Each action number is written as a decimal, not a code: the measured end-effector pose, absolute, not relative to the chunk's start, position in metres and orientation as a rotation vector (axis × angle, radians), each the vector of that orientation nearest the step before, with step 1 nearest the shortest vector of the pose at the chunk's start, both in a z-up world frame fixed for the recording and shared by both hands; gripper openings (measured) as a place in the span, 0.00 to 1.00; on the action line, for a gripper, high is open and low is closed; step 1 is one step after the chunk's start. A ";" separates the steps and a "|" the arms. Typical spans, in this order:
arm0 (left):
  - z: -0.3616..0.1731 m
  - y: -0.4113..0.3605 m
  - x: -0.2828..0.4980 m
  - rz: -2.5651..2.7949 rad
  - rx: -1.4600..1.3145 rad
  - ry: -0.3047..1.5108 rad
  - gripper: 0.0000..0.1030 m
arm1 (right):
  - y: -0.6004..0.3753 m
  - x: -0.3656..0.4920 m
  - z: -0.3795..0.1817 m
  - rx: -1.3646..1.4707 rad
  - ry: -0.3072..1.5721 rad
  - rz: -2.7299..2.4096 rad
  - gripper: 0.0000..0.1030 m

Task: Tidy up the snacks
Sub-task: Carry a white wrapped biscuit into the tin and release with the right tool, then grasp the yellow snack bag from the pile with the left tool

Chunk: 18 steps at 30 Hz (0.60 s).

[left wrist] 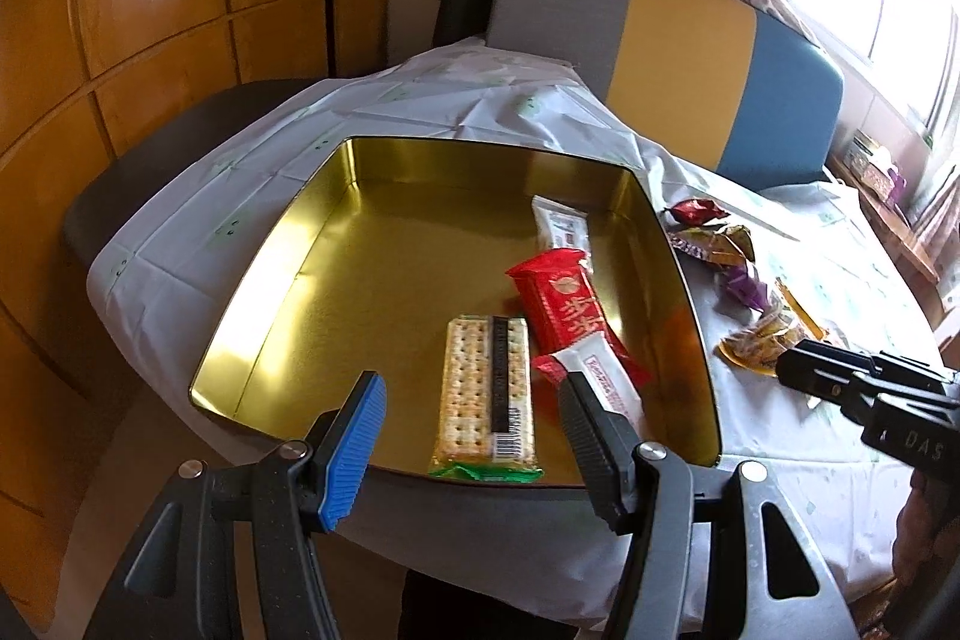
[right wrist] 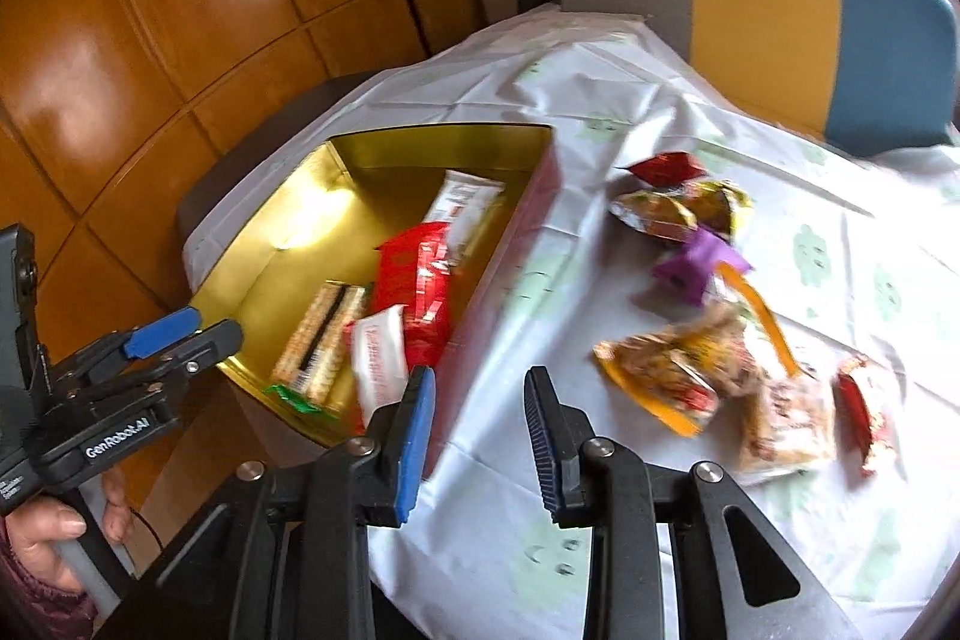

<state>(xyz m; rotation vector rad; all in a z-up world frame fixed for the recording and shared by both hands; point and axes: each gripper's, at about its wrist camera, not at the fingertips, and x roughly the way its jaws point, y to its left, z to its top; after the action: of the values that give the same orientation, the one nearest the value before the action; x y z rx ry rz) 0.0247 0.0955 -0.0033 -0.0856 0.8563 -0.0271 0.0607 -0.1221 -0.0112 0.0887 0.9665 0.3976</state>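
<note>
The left gripper (left wrist: 474, 412) gapes wide and empty over the gold tin (left wrist: 270, 292), which holds a cracker pack (left wrist: 483, 394), red packet (left wrist: 561, 307) and white bars. Only the right wrist view shows the right gripper (right wrist: 480, 403), part open and empty, above the tablecloth (right wrist: 540, 292), with loose snacks (right wrist: 708, 352) beside the tin.

Left gripper (left wrist: 471, 409): jaws stood wide apart, empty, above the tin's near edge.
Gold tin (left wrist: 288, 292): held a cracker pack (left wrist: 485, 388), a red packet (left wrist: 561, 307) and two white packets.
Tablecloth (left wrist: 420, 94): loose snacks (left wrist: 729, 250) lay right of the tin.
Right gripper (left wrist: 792, 367): tip entered from the right.
</note>
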 end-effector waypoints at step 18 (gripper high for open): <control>0.001 0.059 0.026 -0.103 -0.015 0.863 0.59 | -0.220 0.060 -0.004 0.080 0.946 0.190 0.52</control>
<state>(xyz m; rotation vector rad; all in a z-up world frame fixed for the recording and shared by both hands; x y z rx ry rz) 0.0259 0.0589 0.0007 -0.0146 0.8630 -0.1032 0.0602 -0.2202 -0.0043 0.0805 0.9464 0.1902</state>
